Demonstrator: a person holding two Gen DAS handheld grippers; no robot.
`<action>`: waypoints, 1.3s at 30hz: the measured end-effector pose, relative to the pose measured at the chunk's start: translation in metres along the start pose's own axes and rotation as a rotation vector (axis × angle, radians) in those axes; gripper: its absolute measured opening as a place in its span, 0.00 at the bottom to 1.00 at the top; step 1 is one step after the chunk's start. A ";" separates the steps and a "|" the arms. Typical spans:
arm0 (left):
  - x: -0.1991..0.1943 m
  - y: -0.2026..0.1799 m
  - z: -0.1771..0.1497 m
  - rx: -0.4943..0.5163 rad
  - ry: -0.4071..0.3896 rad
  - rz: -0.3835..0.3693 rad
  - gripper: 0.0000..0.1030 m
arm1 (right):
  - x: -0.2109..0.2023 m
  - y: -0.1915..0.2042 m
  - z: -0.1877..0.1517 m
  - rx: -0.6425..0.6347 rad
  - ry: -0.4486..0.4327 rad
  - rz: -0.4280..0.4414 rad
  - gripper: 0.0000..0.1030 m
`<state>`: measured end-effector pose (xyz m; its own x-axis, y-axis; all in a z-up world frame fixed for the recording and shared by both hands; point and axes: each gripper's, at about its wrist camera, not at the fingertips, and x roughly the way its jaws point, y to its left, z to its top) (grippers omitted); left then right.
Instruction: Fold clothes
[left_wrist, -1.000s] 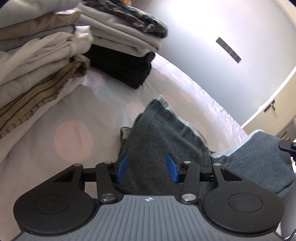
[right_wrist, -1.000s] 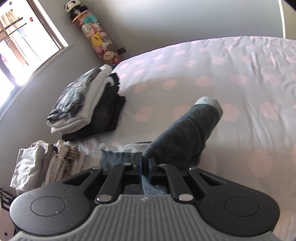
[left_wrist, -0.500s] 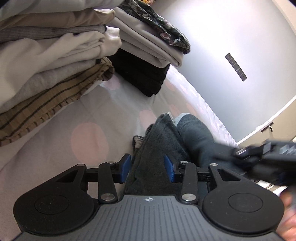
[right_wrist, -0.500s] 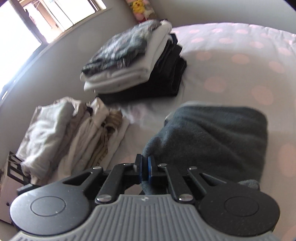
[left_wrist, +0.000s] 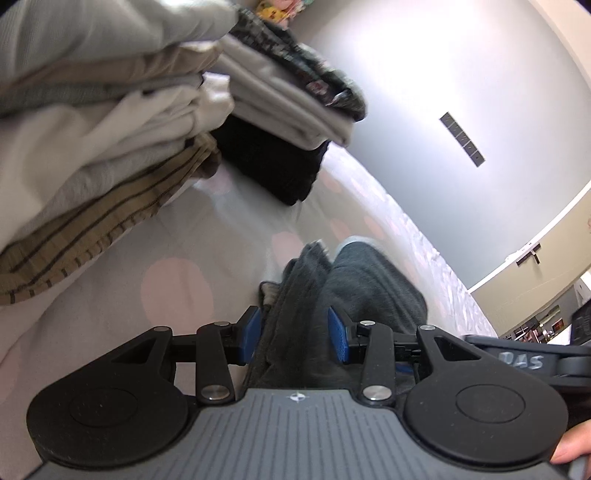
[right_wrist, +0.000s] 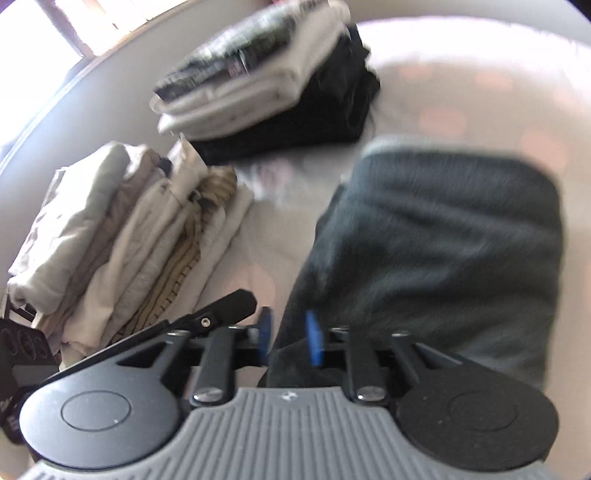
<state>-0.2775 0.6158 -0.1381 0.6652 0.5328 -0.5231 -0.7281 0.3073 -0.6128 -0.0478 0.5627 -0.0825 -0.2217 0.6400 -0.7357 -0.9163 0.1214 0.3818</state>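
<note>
A dark grey garment (right_wrist: 443, 240) lies folded over on the dotted bed sheet (left_wrist: 173, 288); it also shows in the left wrist view (left_wrist: 354, 280). My left gripper (left_wrist: 293, 336) is open, its blue pads standing either side of the garment's edge. My right gripper (right_wrist: 288, 338) is open a little, with the garment's near edge between its blue pads. The right wrist view is blurred by motion.
A stack of beige and striped folded clothes (left_wrist: 92, 155) stands close on the left, also in the right wrist view (right_wrist: 122, 236). A second stack, patterned and white over black (right_wrist: 273, 85), sits behind it (left_wrist: 288, 122). A grey wall lies beyond the bed.
My right gripper carried the garment's end over towards the left gripper, folding it, and its jaws have opened from shut. My left gripper moved closer to the stacks, jaws still open.
</note>
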 end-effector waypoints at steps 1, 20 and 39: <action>-0.002 -0.004 0.000 0.015 -0.007 -0.007 0.45 | -0.009 -0.001 0.000 -0.017 -0.017 -0.024 0.31; 0.028 -0.033 -0.033 0.292 0.157 0.292 0.52 | -0.031 -0.054 -0.096 -0.048 0.007 -0.090 0.31; 0.039 -0.028 -0.038 0.193 0.150 0.324 0.78 | -0.087 -0.148 -0.116 0.314 -0.215 -0.051 0.56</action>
<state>-0.2244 0.5984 -0.1637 0.4025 0.5102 -0.7600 -0.9123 0.2921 -0.2871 0.0684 0.4010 -0.1400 -0.0726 0.7676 -0.6368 -0.7700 0.3626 0.5249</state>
